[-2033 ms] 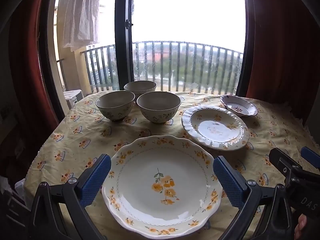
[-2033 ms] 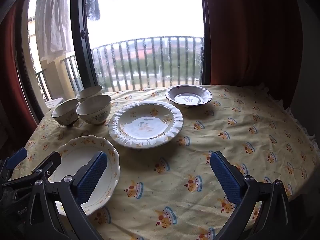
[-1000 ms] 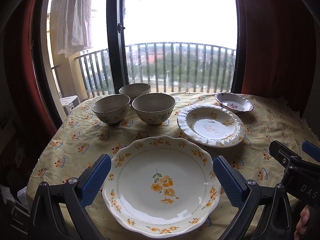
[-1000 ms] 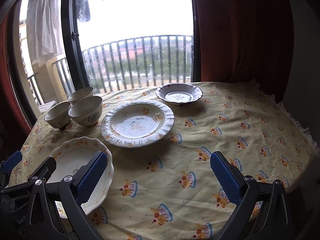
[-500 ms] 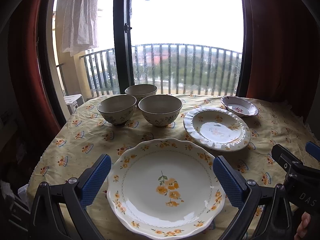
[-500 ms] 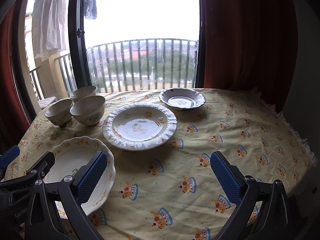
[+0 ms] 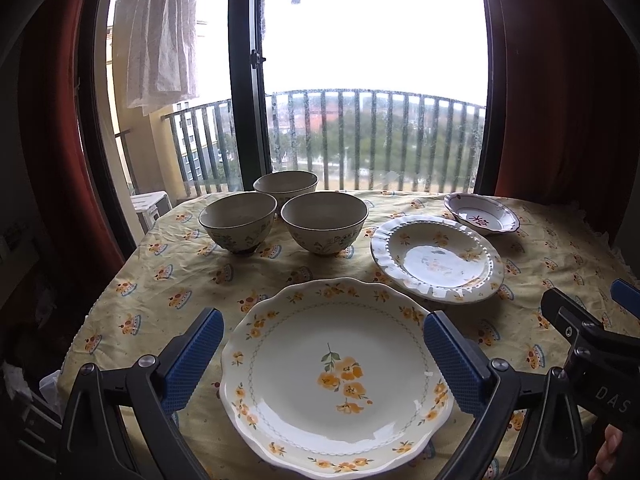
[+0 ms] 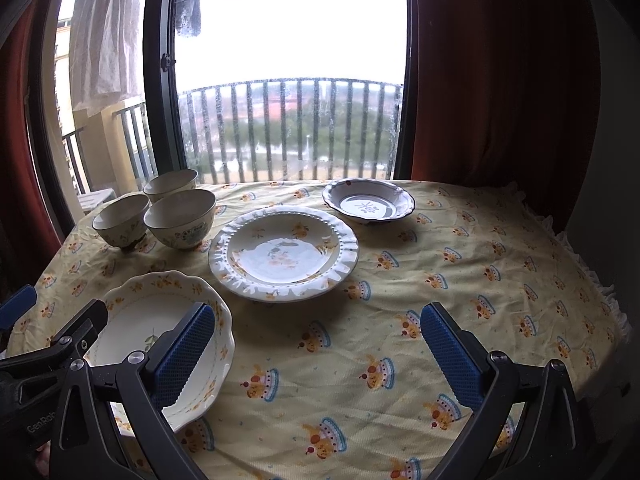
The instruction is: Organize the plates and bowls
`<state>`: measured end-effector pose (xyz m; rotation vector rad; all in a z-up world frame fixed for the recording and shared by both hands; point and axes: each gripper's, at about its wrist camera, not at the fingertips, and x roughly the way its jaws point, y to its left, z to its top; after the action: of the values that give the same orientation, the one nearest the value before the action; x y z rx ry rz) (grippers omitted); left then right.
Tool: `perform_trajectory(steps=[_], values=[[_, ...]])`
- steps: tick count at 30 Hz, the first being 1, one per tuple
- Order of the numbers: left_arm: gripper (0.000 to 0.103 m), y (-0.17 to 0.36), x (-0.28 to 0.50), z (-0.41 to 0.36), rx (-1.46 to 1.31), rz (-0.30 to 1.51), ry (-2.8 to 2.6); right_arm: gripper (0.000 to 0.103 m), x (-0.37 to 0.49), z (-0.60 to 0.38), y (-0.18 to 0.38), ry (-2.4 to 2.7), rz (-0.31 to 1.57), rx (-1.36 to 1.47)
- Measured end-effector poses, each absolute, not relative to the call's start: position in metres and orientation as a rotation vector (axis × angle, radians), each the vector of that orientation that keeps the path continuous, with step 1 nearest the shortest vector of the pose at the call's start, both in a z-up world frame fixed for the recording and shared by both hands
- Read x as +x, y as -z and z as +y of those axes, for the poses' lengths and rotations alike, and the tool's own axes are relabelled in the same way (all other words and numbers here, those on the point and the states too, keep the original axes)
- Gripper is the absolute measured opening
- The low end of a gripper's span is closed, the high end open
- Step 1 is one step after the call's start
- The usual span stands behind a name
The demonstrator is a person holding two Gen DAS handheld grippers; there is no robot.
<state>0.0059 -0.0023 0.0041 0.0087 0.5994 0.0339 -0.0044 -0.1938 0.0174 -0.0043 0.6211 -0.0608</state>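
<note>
Both tongs (image 7: 322, 354) (image 8: 316, 346) wide apart, seemingly empty

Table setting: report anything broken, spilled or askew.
Nothing stands out. Three bowls sit upright and the three plates lie flat, unstacked, on the tablecloth; no chips or spills visible.

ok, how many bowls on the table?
3, clustered at the far left of the table: front-left bowl, front-right bowl, rear bowl behind them, partly hidden. None looks stacked; nothing else seems hidden.
</note>
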Motion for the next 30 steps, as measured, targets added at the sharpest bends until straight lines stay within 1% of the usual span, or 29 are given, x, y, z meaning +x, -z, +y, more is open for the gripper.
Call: perform_trajectory(steps=[17,24,28,30], values=[[0.098,-0.003,0.006,-0.004,0.007,0.604,-0.034,0.103,-0.006,-0.195,-0.015,0.051,0.628,0.002],[0.098,0.002,0.004,-0.003,-0.01,0.637,-0.035,0.103,-0.003,-0.189,-0.014,0.035,0.641,-0.005],[0.087,0.003,0.008,0.001,-0.007,0.673,-0.027,0.103,0.002,-0.181,-0.012,0.018,0.672,-0.016],[0.086,0.005,0.013,0.006,-0.001,0.696,-0.036,0.103,0.005,-0.174,-0.01,0.006,0.685,-0.029]])
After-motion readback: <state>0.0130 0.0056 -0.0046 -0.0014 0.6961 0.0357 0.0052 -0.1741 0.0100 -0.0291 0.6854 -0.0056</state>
